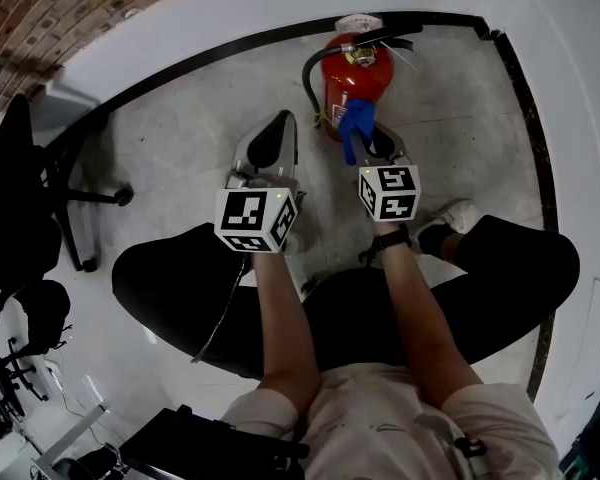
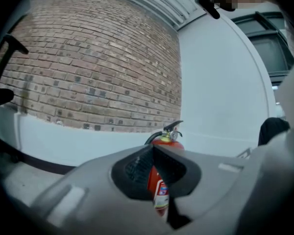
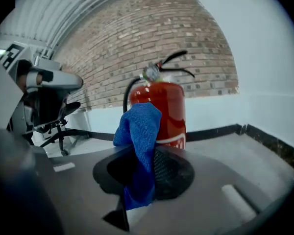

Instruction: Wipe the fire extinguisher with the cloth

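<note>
— Holding anything, the right gripper (image 3: pixel 147 155)?
— A nubbly blue microfibre cloth (image 3: pixel 139 131). It is pinched tight between the fingers and bunched above them, with a fold hanging below.
— And the extinguisher?
— The glossy red cylindrical fire extinguisher (image 1: pixel 355 78) with a black hose and lever stands upright on the speckled grey floor (image 1: pixel 450 118), close behind the cloth.
— The left gripper (image 2: pixel 153 148)?
— Its fingers meet tip to tip, and the ribbed black pads grip nothing.

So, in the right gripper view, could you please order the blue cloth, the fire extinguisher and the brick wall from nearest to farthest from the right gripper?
1. The blue cloth, clamped between the jaws.
2. The fire extinguisher, upright just behind the cloth.
3. The brick wall, farthest back, behind the extinguisher.
</note>
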